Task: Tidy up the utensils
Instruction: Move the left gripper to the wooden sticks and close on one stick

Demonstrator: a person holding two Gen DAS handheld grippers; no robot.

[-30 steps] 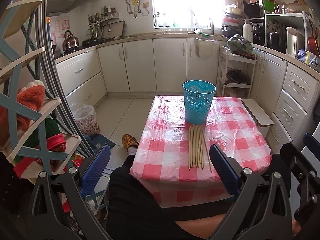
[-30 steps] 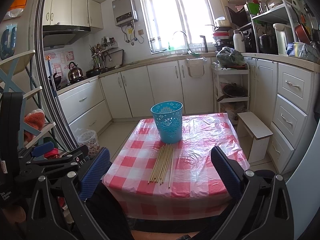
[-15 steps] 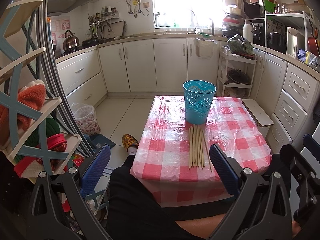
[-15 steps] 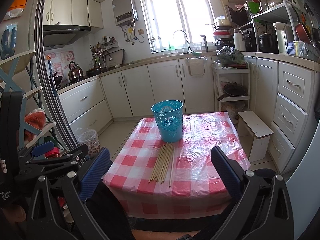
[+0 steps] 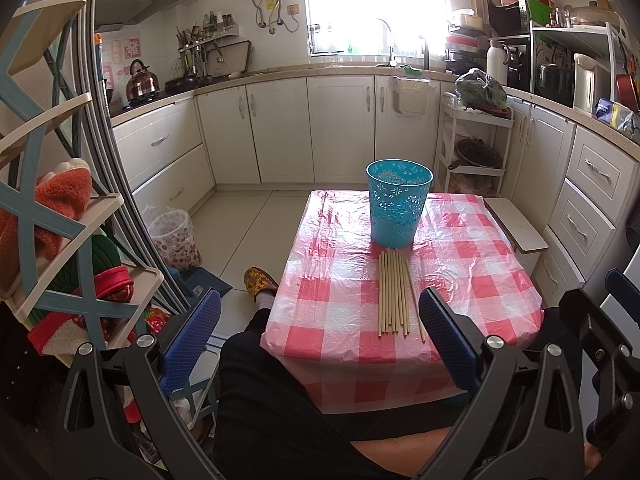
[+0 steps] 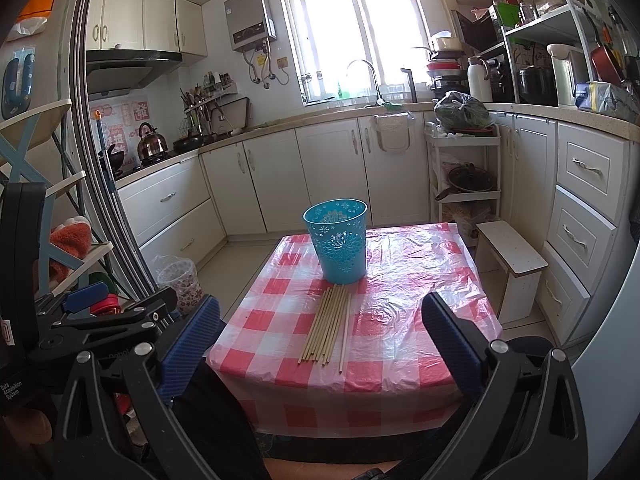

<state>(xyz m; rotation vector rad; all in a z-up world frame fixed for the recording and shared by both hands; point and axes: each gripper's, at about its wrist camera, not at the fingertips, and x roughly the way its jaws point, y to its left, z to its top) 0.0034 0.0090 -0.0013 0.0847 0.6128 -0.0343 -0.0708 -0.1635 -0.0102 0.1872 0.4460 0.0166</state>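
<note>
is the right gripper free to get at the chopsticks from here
Probably yes. The right gripper is open and empty, and the chopsticks lie bare on the table ahead of it, with only the blue basket behind them.

Turquoise cup (image 5: 399, 204) with floral cut-outs, pale tan chopsticks (image 5: 394, 292), red-and-white checked tablecloth (image 5: 332, 280) ahead of blue-padded black fingers (image 5: 192, 344).
</note>
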